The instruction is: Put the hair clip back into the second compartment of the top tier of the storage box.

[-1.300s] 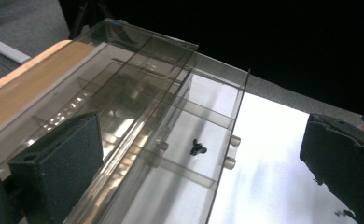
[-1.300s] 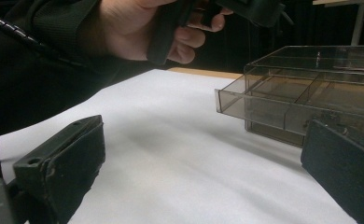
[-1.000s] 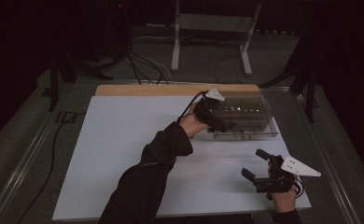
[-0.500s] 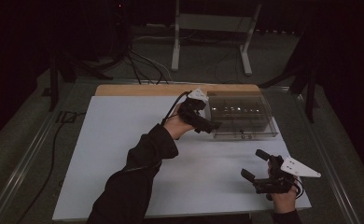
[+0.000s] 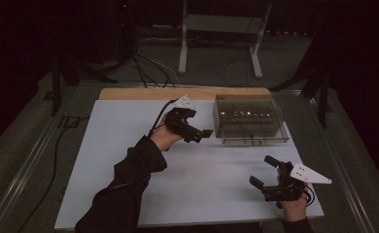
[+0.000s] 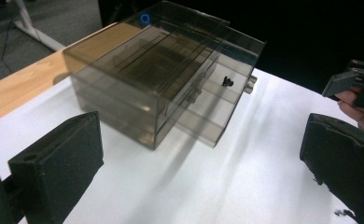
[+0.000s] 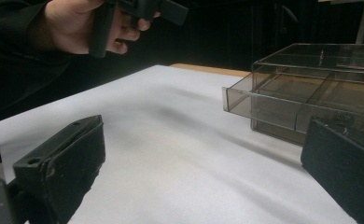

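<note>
drawer box point(image 5: 249, 119) sitting with one drawer partly out | left gripper point(image 5: 203, 133) hovering beside it, fingers wide, empty | right gripper point(image 5: 264, 172) idling near, also wide

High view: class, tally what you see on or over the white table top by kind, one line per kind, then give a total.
Black two-jaw grippers: 2, the left gripper and the right gripper, both with jaws apart.
Clear smoky drawer boxes: 1, the drawer box, its lowest drawer pulled partly out.
Total: 3
</note>
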